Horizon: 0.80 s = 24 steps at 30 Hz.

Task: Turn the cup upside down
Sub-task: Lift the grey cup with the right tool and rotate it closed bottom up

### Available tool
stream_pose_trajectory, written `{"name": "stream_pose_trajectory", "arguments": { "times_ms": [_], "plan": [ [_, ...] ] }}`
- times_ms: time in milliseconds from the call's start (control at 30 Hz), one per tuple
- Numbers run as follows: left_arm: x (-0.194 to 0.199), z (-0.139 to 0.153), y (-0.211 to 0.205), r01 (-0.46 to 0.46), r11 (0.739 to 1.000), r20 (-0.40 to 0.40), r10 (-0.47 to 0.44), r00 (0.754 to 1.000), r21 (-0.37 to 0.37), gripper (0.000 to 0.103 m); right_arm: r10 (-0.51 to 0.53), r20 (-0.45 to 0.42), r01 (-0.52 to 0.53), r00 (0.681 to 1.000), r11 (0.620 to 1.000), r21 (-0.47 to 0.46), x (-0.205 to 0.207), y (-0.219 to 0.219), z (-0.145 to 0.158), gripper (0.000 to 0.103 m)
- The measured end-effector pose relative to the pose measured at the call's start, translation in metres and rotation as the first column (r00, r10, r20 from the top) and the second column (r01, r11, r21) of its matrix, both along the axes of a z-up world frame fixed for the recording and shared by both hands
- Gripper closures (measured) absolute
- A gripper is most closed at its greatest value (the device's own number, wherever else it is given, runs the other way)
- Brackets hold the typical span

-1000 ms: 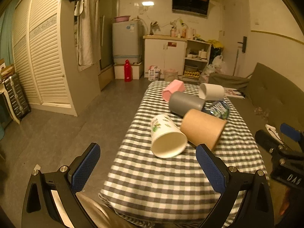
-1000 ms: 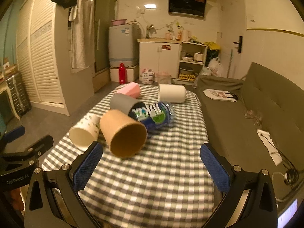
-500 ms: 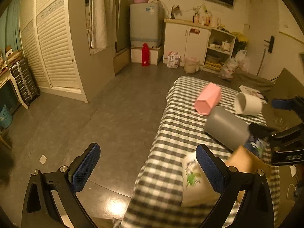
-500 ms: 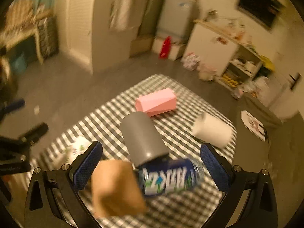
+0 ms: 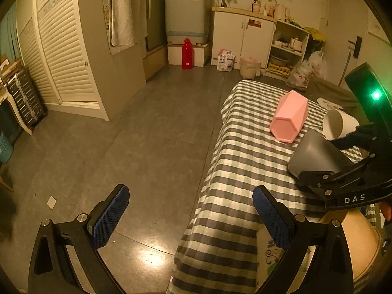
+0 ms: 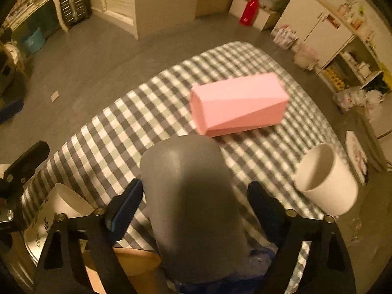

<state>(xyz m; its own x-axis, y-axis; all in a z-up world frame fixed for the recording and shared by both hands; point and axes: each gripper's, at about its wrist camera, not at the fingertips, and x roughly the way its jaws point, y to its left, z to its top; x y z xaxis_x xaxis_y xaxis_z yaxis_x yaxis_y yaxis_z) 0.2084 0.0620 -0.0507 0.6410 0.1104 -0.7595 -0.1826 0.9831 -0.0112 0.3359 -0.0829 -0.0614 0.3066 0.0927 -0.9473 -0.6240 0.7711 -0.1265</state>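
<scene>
Right wrist shows jaws straddling the grey cup (image 6: pixel 188 203), contact unclear; left wrist shows empty, wide jaws.

Matt grey cup (image 6: pixel 188 210) on checked cloth tablecloth (image 6: pixel 137 120).

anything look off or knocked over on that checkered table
Yes: every cup in view lies tipped on its side on the checkered table. The pink hexagonal cup, white cup and grey cup all lie flat, the grey one between the open right gripper fingers, apparently propped on other items. Nothing looks spilled.
</scene>
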Motion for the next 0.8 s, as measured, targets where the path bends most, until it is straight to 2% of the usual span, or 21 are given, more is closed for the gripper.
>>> {"name": "stream_pose_trajectory", "arguments": {
  "times_ms": [133, 233, 467, 600, 700, 800],
  "plan": [
    [-0.001, 0.005, 0.003, -0.009, 1.000, 0.007, 0.009, 1.000, 0.004, 0.000, 0.000, -0.011, 0.000, 1.000, 1.000, -0.008, 0.001, 0.004, -0.002, 0.027],
    [-0.007, 0.016, 0.003, -0.010, 1.000, 0.031, 0.010, 0.999, 0.008, 0.000, -0.025, 0.016, 0.025, 1.000, 1.000, 0.017, -0.001, 0.005, 0.012, 0.028],
    [-0.040, 0.060, 0.001, -0.009, 1.000, 0.117, 0.009, 0.993, 0.003, 0.000, -0.109, 0.114, 0.097, 0.987, 0.989, 0.107, -0.038, -0.004, 0.098, 0.030],
    [-0.066, 0.082, -0.003, 0.001, 1.000, 0.168, 0.000, 0.986, -0.008, 0.000, -0.176, 0.165, 0.151, 0.970, 0.976, 0.156, -0.083, -0.017, 0.149, 0.030],
    [-0.090, 0.093, -0.005, 0.012, 1.000, 0.189, -0.010, 0.982, -0.012, 0.000, -0.214, 0.182, 0.182, 0.960, 0.967, 0.177, -0.120, -0.027, 0.172, 0.031],
    [-0.109, 0.095, -0.007, 0.018, 1.000, 0.193, -0.016, 0.981, -0.011, 0.000, -0.247, 0.182, 0.211, 0.952, 0.958, 0.196, -0.157, -0.035, 0.182, 0.031]
  ]
}}
